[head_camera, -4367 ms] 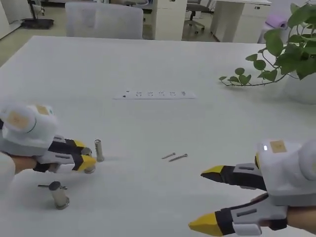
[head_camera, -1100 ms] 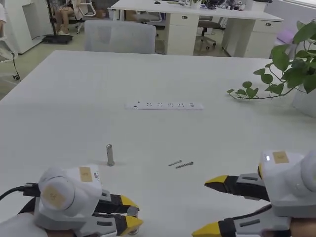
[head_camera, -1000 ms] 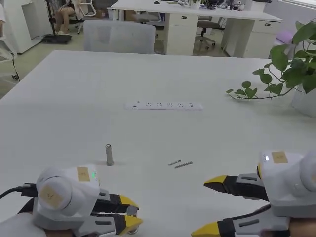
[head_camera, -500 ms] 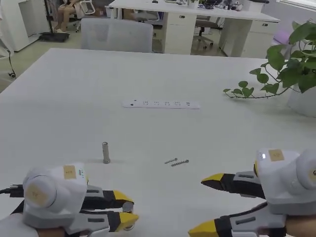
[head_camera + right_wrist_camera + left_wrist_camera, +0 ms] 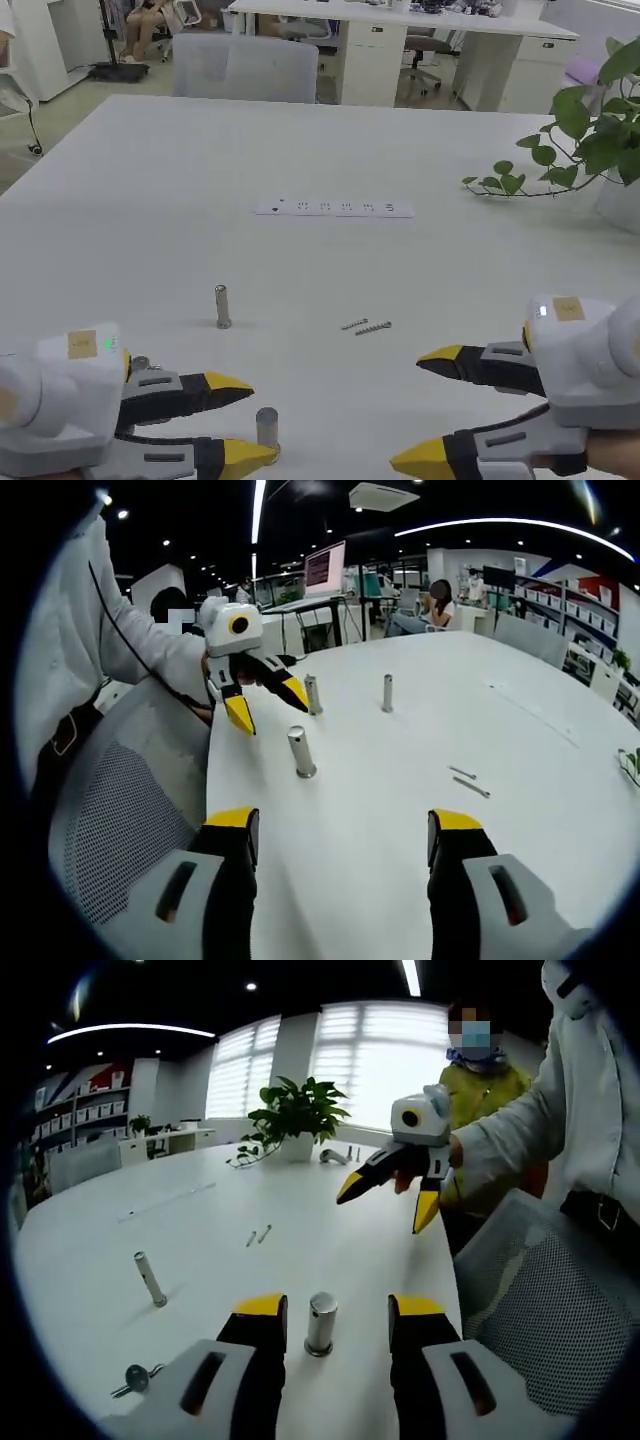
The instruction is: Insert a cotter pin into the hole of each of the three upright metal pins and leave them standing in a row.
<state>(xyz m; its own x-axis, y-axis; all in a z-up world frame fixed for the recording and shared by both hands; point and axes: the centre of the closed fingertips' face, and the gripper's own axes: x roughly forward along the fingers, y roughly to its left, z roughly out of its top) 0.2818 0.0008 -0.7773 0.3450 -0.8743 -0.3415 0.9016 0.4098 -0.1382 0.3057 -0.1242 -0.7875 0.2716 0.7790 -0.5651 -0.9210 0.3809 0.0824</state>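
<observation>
Well, the left gripper (image 5: 240,420) had its yellow-tipped fingers (image 5: 262,1312) wide open and held nothing. A short, shiny metal pin (image 5: 320,1322) stood upright on the white table (image 5: 330,150), right in the gap between those fingers, touching neither one. The right gripper (image 5: 428,408) was wide open too, and empty. Two small thin cotter pins (image 5: 365,326) lay close together on the table, out ahead of the right fingers and a bit toward the left gripper's side. A thinner metal pin (image 5: 222,306) stood upright out past the left fingertips. A third metal pin (image 5: 135,1378) stood close by the outer side of the left fingers, and it seemed to have a cotter pin through it already.

So the job now was most likely to fit the pin between the left fingers. To do it well, the left fingers should close softly on the low part of that pin, so it does not tip and its top stays free. I could not see the hole, so it would need to be turned to face the right fingers. The right fingers should come down low and pinch just one cotter pin by its end, not both. Then it should go in straight and slow.
</observation>
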